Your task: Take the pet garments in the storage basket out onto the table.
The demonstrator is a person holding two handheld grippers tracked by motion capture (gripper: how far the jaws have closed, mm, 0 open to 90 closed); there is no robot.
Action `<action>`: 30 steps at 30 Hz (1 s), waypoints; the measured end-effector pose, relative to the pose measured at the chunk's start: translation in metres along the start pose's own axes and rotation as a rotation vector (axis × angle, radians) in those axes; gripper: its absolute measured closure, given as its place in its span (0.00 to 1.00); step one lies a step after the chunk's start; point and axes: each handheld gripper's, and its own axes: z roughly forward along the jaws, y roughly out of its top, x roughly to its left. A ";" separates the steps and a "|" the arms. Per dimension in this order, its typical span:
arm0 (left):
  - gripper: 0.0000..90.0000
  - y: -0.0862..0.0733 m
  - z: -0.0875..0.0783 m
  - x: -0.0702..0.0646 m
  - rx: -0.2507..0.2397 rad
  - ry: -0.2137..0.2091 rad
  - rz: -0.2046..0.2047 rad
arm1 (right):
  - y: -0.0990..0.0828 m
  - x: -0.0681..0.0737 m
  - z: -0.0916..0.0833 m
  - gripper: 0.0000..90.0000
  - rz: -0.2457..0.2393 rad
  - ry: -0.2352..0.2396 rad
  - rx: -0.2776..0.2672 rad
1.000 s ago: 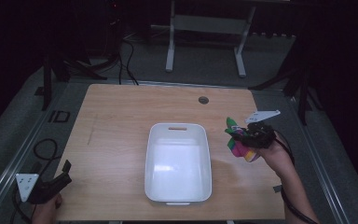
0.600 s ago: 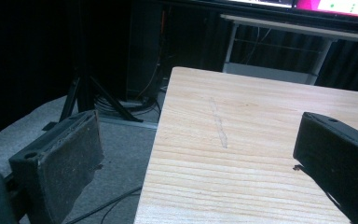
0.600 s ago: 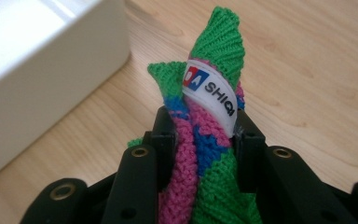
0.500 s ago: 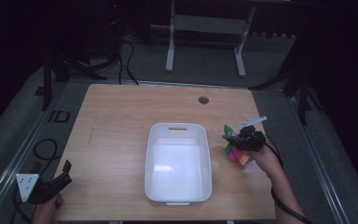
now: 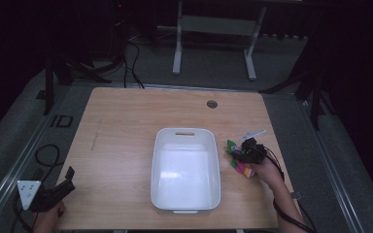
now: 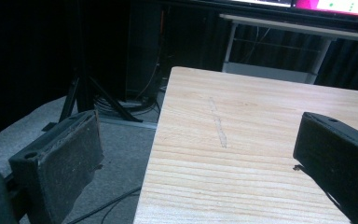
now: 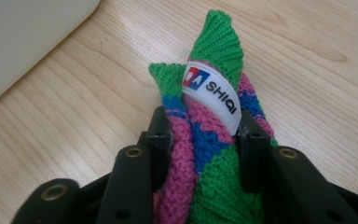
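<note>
Jaws of the right gripper (image 7: 204,140) are clamped on a knitted cloth (image 7: 209,135), a bunched piece in green, pink and blue with a white label (image 7: 212,93) reading "DA SHIQI" sewn on its folded edge. In the high view this right gripper (image 5: 246,154) and the cloth (image 5: 240,162) sit over the wooden table (image 5: 121,126) just beside the right wall of a white tub (image 5: 186,170), whose rounded corner also shows at the top left of the right gripper view. The left gripper (image 6: 196,158) has its 2 jaws spread wide apart with nothing between them, at the table's near left corner, well apart from the tub.
</note>
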 end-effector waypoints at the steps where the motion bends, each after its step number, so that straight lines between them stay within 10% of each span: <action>1: 0.02 0.000 0.000 0.000 0.000 0.000 0.000 | 0.001 0.001 0.000 0.67 -0.003 0.002 0.005; 17: 0.02 0.000 0.000 0.000 -0.001 0.002 -0.001 | 0.004 0.005 -0.058 0.36 0.020 0.030 -0.134; 30: 0.02 0.000 0.000 0.000 0.001 0.005 -0.002 | -0.033 -0.009 -0.098 0.22 0.101 0.001 -0.258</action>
